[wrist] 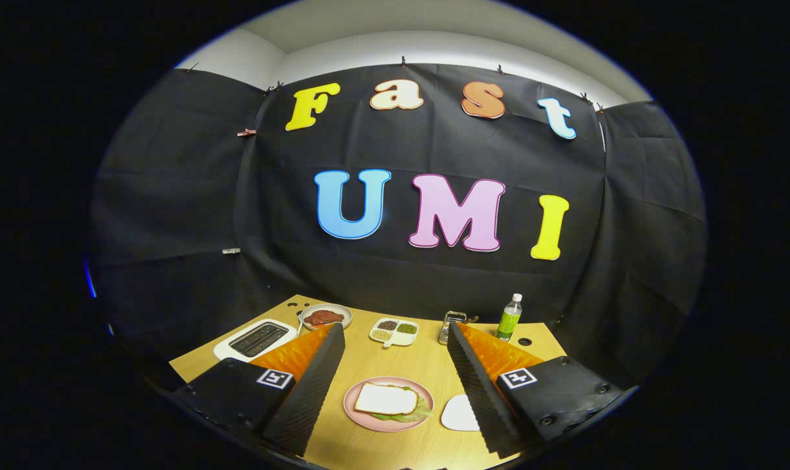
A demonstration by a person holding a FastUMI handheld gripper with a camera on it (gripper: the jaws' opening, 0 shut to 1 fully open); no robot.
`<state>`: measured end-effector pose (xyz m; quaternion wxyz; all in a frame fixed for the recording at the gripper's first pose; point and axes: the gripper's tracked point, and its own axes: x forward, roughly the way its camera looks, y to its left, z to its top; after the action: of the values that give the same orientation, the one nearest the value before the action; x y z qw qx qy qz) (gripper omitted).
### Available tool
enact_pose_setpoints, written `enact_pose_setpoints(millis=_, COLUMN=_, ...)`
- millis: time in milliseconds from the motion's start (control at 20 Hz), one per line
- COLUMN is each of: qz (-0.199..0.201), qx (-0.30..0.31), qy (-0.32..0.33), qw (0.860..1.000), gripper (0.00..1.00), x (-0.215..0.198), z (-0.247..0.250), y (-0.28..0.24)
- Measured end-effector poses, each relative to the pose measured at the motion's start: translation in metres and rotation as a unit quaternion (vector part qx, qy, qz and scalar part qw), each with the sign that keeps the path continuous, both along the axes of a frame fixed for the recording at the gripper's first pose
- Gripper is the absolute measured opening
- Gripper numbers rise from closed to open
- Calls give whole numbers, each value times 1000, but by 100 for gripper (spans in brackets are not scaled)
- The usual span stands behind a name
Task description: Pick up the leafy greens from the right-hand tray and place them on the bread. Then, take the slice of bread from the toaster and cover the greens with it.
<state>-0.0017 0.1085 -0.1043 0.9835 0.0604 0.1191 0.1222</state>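
The hand-held gripper (395,385) is hanging released and empty above the desk (375,359), its fingers flanking a plate (369,418) holding bread (386,398) over greens (413,414).

The gripper (395,385) shows as two wedge-shaped fingers rising from the lower left and lower right of the frame. Each finger's inner face is ridged with fine grooves. Behind each sits a boxy, matte mount carrying a square black-and-white marker tag, and the right mount shows several round screws near its lower edge. The fingers stand wide apart.
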Motion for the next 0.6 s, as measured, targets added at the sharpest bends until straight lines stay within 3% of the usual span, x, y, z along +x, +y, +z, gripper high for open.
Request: enact_pose_setpoints(millis=600, qz=7, qx=-12, qy=1, qw=1000, gripper=98, x=-1, z=4, y=6)
